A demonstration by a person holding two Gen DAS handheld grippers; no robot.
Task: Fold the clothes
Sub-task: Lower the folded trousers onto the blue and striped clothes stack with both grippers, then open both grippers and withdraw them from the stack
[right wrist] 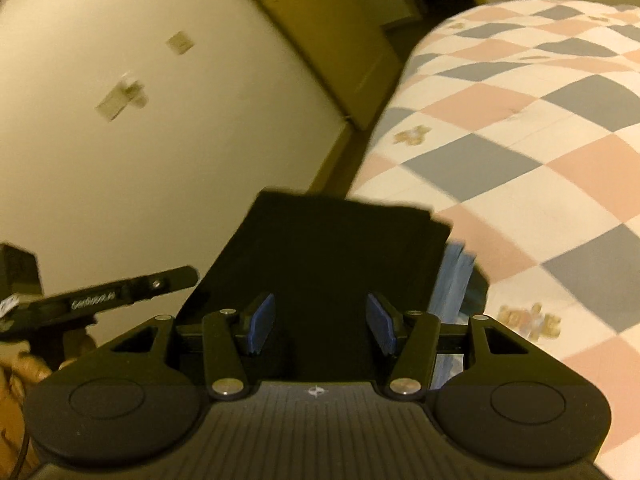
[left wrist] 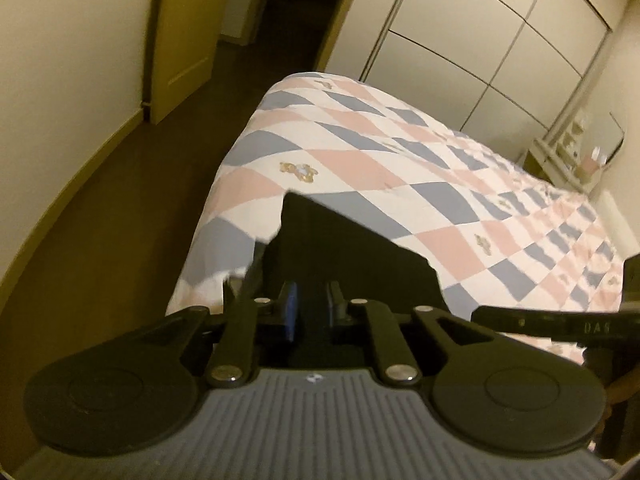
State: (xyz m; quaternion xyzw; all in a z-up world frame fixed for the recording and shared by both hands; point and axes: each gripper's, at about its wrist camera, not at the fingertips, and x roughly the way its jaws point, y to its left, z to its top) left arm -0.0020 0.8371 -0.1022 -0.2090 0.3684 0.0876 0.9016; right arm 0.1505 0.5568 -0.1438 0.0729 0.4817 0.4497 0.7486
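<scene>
Left tongs clamped on black garment | right tongs apart | garment flat, folded

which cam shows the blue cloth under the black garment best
The right wrist view: the blue cloth peeks out beside the black garment on the bed. The left wrist view shows only the black garment; no blue cloth is visible there.

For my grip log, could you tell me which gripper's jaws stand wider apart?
The right gripper: its blue pads gape, while the left gripper's nearly meet.
</scene>
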